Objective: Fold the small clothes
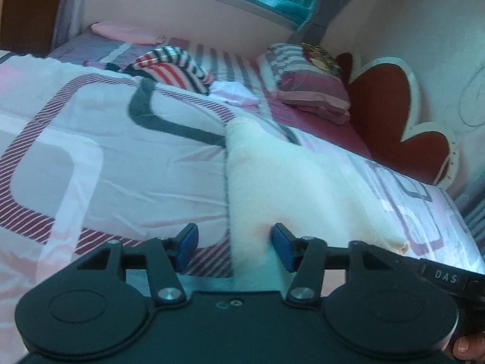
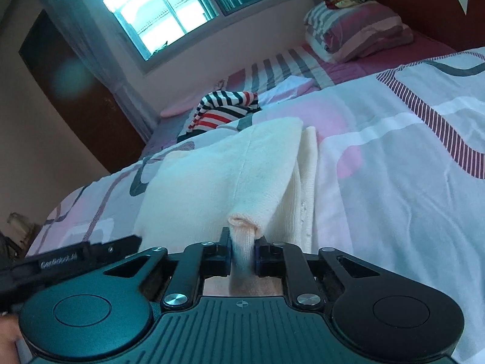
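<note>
Nearest to me, my right gripper (image 2: 242,250) is pinched narrow on a bunched corner of the cream knit garment (image 2: 230,170), the fabric squeezed upright between its jaws. My left gripper (image 1: 235,248) stands about half open over the garment's other near edge; the cloth lies between the blue pads (image 1: 283,247) and only the right-hand pad touches it, so nothing is clamped there. The garment lies spread on the bed (image 2: 394,157), over a white quilt with pink patches and striped bands. Farther along the bed sits a crumpled red, white and dark striped garment (image 2: 225,109). Beyond that, a stack of striped pillows (image 2: 357,30) rests near the red headboard (image 1: 391,115), and a bright window (image 2: 151,9) fills the far wall.
</note>
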{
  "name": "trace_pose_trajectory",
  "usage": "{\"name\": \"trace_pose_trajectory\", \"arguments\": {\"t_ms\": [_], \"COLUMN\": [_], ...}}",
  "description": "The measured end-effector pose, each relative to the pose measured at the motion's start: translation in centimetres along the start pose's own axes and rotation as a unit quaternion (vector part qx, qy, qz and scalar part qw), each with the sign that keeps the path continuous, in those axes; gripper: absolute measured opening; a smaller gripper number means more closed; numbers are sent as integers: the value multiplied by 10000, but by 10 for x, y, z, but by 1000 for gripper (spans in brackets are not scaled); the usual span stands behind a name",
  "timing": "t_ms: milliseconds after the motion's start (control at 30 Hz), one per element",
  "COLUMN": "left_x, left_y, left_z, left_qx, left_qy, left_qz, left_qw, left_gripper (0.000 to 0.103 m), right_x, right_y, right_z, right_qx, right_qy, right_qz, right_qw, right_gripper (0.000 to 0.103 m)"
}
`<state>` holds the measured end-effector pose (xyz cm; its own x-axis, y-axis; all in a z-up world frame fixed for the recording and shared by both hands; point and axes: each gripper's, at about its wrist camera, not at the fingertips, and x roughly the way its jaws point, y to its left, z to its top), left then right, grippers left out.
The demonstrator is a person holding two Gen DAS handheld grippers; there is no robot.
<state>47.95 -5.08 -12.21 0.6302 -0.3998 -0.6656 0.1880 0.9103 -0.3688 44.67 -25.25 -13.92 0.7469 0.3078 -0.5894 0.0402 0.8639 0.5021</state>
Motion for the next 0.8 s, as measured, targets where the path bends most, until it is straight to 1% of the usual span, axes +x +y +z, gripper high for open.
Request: {"name": "trace_pose_trajectory", "arguments": {"t_ms": [167, 233, 300, 400, 467, 500, 533, 600, 700, 767, 800], "left_x": [7, 12, 14, 5, -7, -13, -16, -23, -37, -46, -50], "left_y": [-15, -19, -18, -17, -19, -20, -20, -21, -20, -21, -22], "left_z": [-6, -8, -7, -5, -11, -17, -23, -38, -58, -72, -78], "left_qx": [314, 429, 460, 472, 605, 669, 705, 717, 593, 641, 685], "left_qy": [119, 160, 184, 219, 183, 196, 225, 272, 348, 365, 356], "left_qz": [29, 129, 132, 52, 0, -33, -44, -19, -93, -68, -24], "left_qw": [9994, 9989, 9987, 9986, 9980, 9976, 9972, 9971, 9976, 9973, 9970], "left_gripper": [52, 54, 58, 55, 55, 55, 55, 55, 55, 55, 55], "right_x": [-11, -8, -5, -9, -18, -25, -32, -41, -55, -63, -65], "right_y": [-12, -17, -19, -13, -6, -1, 3, 11, 25, 31, 31], "right_z": [-3, -3, -2, 1, 0, -3, -7, -19, -45, -62, -70], "right_qx": [185, 279, 374, 227, 36, -132, -305, -552, -980, -1082, -1079], "right_qy": [-36, -30, -22, -50, -93, -173, -261, -149, -66, 29, 117], "right_qz": [34, 10, 9, -91, -293, -414, -466, -484, -701, -698, -692], "right_qw": [9998, 9996, 9993, 9997, 9995, 9989, 9981, 9972, 9927, 9917, 9917], "right_gripper": [12, 11, 12, 13, 32, 32, 32, 32, 31, 21, 19]}}
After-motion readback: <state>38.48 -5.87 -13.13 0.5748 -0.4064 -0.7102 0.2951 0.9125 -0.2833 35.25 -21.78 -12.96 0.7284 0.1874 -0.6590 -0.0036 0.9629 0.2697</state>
